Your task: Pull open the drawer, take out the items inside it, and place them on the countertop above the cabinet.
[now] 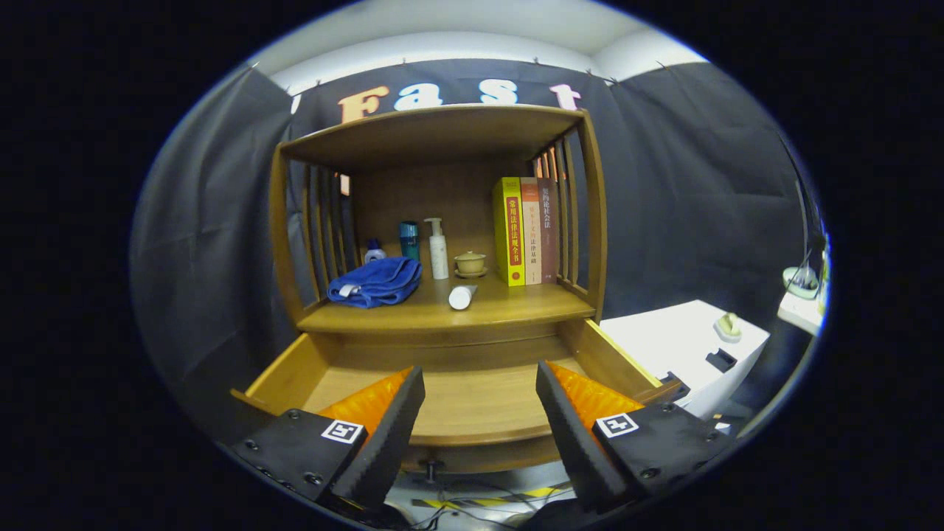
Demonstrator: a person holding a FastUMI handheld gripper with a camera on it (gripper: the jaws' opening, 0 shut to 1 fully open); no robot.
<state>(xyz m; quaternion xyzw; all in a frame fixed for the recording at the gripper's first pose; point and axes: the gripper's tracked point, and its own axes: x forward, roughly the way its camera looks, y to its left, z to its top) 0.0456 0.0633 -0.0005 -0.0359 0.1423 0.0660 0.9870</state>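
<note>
One pulled-out drawer [472,394] with bare wooden floor, hand-held gripper [479,398] fingers apart above its front.

The cabinet [442,221] is the landmark. Its drawer [472,398] stands pulled out below the countertop [516,306]. On the countertop, a towel [375,282] lies at the left, with two small bottles [408,240] behind it. Right of the towel stands a pump bottle [438,248]; a tube [462,296] lies in front of it. A cup [470,262] sits further right, then books [526,230] upright at the right side. The gripper [479,387] hangs over the drawer, fingers spread apart, holding nothing. A table [678,339] stands right of the cabinet.
</note>
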